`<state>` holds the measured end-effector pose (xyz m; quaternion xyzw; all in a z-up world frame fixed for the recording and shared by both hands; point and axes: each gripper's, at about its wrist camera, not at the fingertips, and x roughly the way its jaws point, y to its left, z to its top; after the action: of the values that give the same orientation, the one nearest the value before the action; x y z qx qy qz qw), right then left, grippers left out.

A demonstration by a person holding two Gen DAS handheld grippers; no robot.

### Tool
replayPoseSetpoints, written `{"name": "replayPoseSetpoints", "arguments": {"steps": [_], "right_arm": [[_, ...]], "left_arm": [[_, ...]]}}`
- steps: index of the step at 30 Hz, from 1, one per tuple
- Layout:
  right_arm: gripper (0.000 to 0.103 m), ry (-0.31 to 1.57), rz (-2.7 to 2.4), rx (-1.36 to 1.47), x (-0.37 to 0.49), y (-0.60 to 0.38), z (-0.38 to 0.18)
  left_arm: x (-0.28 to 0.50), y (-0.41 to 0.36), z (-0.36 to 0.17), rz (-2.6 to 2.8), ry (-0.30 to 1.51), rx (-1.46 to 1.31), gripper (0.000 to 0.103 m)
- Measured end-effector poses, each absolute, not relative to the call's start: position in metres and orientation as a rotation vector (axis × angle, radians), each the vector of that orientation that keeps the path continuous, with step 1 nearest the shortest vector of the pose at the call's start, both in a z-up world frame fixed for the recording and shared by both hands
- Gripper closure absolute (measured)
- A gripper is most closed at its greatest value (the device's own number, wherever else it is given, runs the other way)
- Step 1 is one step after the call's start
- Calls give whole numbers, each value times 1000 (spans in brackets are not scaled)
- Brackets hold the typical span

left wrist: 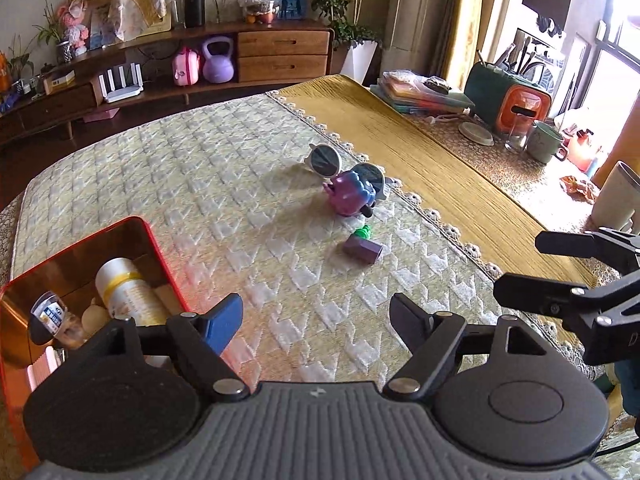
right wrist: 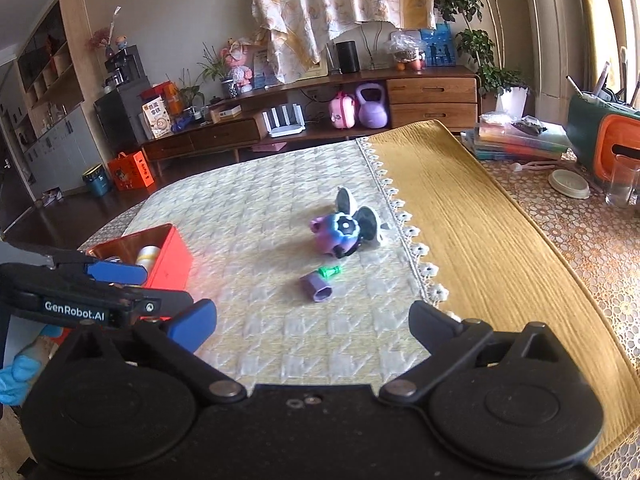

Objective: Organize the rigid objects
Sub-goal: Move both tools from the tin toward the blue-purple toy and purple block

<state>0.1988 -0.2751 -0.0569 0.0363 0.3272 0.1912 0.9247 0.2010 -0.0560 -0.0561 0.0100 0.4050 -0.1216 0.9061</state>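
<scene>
The left gripper (left wrist: 316, 324) is held with its fingers spread wide and nothing between them, low over the quilted table cover (left wrist: 200, 184); the right gripper (right wrist: 312, 320) is likewise spread and empty, and is seen beside it at the right edge of the left wrist view. A red tin (left wrist: 80, 248) is placed just beside the left gripper's blue-padded finger, on its left; a cream bottle (left wrist: 128, 292) and a small jar (left wrist: 48, 312) are seen lying inside it. Ahead of both grippers, well apart from the fingertips, a purple hexagonal piece (right wrist: 318, 286) lies on its side with a small green piece (right wrist: 330, 271) just beside it; further on, a purple toy (right wrist: 334, 236) rests against white-framed sunglasses (left wrist: 326, 158), near the lace edge of the yellow cloth (right wrist: 460, 216).
</scene>
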Motion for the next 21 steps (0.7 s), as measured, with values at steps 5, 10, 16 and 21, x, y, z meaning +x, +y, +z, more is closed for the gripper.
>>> {"name": "replayPoseSetpoints", "arguments": {"steps": [5, 10, 16, 21], "right_arm": [[0, 671, 371, 75, 218, -289, -55], [0, 677, 371, 82, 235, -297, -56], [0, 708, 369, 74, 263, -295, -59], [1, 727, 379, 68, 285, -288, -63]], "left_arm": [[211, -76, -65, -265, 828, 17, 22], [226, -96, -76, -265, 826, 30, 22], [243, -112, -89, -275, 830, 22, 22], [259, -116, -104, -257, 849, -15, 22]]}}
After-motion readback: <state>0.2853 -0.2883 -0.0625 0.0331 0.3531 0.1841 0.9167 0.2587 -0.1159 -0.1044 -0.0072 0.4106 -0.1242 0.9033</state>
